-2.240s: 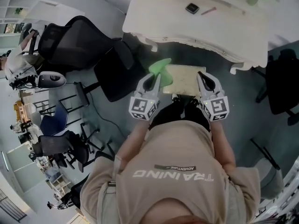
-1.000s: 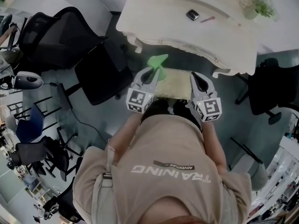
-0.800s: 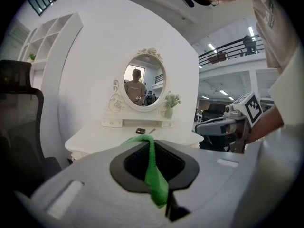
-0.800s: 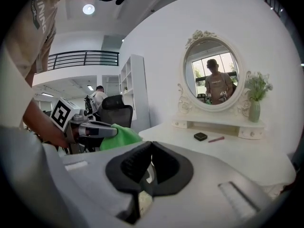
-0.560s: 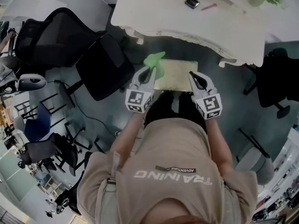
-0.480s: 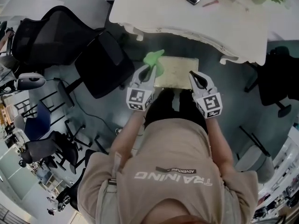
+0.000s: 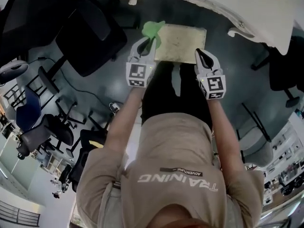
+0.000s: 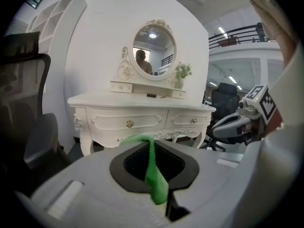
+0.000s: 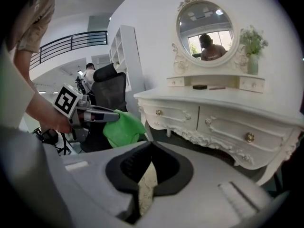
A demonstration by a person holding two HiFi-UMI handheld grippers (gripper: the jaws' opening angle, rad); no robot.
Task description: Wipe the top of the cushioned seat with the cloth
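The cushioned seat [image 7: 180, 42] is a cream, patterned rectangle just in front of my legs. A green cloth [image 7: 153, 30] hangs at its left far corner, pinched in my left gripper [image 7: 150, 41], which is shut on it; the cloth [image 8: 153, 175] fills the slit between those jaws. My right gripper [image 7: 200, 53] sits at the seat's near right corner. It is shut, with cream patterned seat fabric [image 9: 147, 186] showing between its jaws. The right gripper view also shows the left gripper [image 9: 102, 115] and the cloth [image 9: 122, 127].
A white dressing table [image 8: 142, 115] with an oval mirror [image 8: 152, 39] stands just beyond the seat. A black office chair [image 7: 88, 37] is close on the left and another dark chair [image 7: 285, 75] on the right. Cables and chair bases crowd the floor at the left.
The head view has tilted down, so the seat, both grippers and the table sit higher in frame. Both grippers keep their places at the seat's corners, cloth still held.
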